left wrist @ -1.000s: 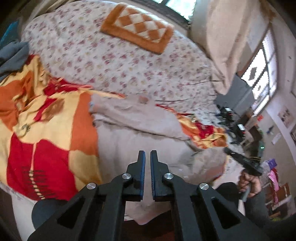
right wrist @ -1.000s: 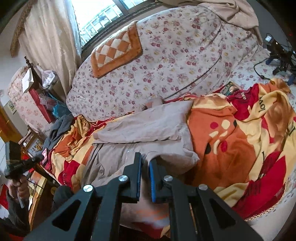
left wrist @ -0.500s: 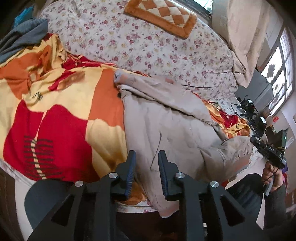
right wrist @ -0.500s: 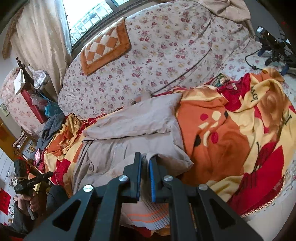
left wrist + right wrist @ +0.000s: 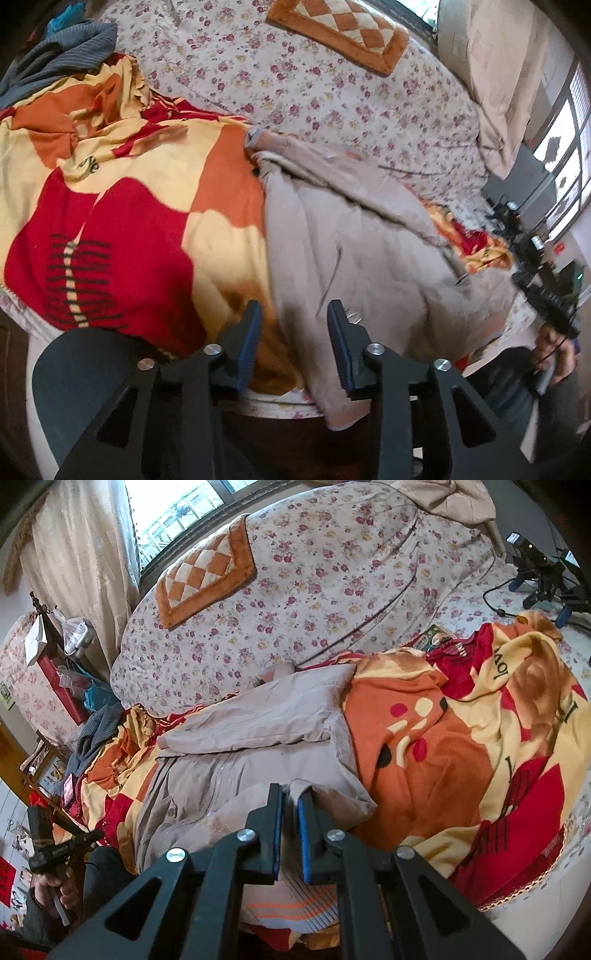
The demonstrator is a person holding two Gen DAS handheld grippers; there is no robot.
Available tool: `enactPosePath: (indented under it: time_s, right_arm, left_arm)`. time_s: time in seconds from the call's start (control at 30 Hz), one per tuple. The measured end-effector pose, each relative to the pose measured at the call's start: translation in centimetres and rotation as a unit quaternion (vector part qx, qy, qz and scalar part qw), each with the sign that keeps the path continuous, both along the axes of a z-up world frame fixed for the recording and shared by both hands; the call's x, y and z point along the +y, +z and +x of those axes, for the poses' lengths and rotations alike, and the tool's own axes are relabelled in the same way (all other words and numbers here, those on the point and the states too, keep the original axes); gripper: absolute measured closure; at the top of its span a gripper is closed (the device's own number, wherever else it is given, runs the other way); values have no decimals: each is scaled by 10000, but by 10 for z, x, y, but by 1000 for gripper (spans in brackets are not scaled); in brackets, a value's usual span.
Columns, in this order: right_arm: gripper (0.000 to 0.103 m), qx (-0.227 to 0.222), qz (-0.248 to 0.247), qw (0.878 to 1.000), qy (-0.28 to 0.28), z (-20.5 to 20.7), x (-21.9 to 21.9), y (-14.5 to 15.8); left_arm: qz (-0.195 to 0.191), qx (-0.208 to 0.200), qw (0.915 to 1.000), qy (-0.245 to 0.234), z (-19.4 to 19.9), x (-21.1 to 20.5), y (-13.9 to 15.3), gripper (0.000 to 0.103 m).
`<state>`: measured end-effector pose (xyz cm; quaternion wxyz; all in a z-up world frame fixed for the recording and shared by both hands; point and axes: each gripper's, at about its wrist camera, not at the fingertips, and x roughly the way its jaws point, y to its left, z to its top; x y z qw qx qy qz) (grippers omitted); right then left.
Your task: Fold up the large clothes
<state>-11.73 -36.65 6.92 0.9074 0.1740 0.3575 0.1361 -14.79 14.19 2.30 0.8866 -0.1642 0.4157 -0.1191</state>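
Two hand-held grippers: left (image 5: 293,325) opening over blurred jacket (image 5: 354,236); right (image 5: 290,805) pinches its hem.

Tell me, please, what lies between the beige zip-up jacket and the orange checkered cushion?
In the right wrist view, only flower-printed quilt lies between the beige zip-up jacket and the orange checkered cushion.

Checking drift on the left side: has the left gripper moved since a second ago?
Yes. The left gripper has dropped toward the near bed edge: the checked cushion has slid to the top of its view, and the beige jacket looms larger. Its jaws are opening, nothing pinched.
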Motion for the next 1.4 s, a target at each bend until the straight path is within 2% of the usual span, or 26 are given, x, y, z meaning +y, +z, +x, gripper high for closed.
enactPosePath:
  time_s: [0.07, 0.17, 0.2, 0.3, 0.43, 0.57, 0.67, 0.73, 0.8, 0.83, 0.87, 0.93, 1.07, 1.23, 1.33, 1.4]
  right_arm:
    - [95, 10, 18, 10000, -7, 1, 1, -1]
    - [95, 12, 20, 10000, 15, 1, 2, -2]
    - [95, 14, 12, 10000, 31, 1, 2, -2]
    - [95, 26, -14, 10000, 56, 0, 2, -3]
    - [95, 44, -11, 10000, 53, 2, 1, -3]
    - [95, 55, -5, 10000, 57, 2, 1, -3]
    - [95, 48, -7, 10000, 54, 2, 2, -3]
    - [95, 42, 4, 10000, 60, 2, 2, -3]
    - [95, 43, 4, 10000, 57, 2, 2, -3]
    - [95, 39, 9, 10000, 58, 2, 1, -3]
    - [95, 39, 6, 10000, 57, 1, 1, -3]
    - [95, 44, 36, 10000, 54, 2, 1, -4]
    - [95, 28, 45, 10000, 55, 1, -1, -4]
    - [95, -36, 57, 10000, 23, 1, -3, -2]
    - [95, -103, 95, 9999, -13, 1, -4, 2]
    - [95, -156, 75, 9998, -66, 4, -5, 5]
  left_arm:
    - [133, 3, 9999, 32, -6, -1, -8, 73]
    - [-18, 145, 9998, 107, -19, 1, -31, 61]
    - [-91, 246, 9996, 63, -21, -1, -38, 61]
    - [-818, 607, 9944, -280, -21, -8, -60, 61]
    - [-979, 603, 9905, -758, -19, -30, -62, 61]
    - [-1160, 1133, 9804, -1116, -14, -50, -86, 61]
    - [-1188, 1717, 9728, -1008, -6, -56, -113, 61]
    - [-1253, 1762, 9715, -974, -2, -58, -116, 61]
    - [-1324, 1796, 9686, -1095, -2, -63, -116, 75]
    - [-1262, 1811, 9678, -1214, -3, -67, -114, 94]
    - [-1149, 1790, 9691, -1247, -7, -68, -112, 102]
    - [-1191, 1743, 9692, -1273, -11, -65, -105, 103]
    - [-1279, 1466, 9704, -1427, -26, -60, -69, 103]
    - [-1418, 556, 9745, -1646, -29, -47, 6, 103]
    - [-1488, -88, 9781, -1450, -12, -28, 42, 103]
    - [-1574, -282, 9799, -1190, 5, -13, 55, 103]
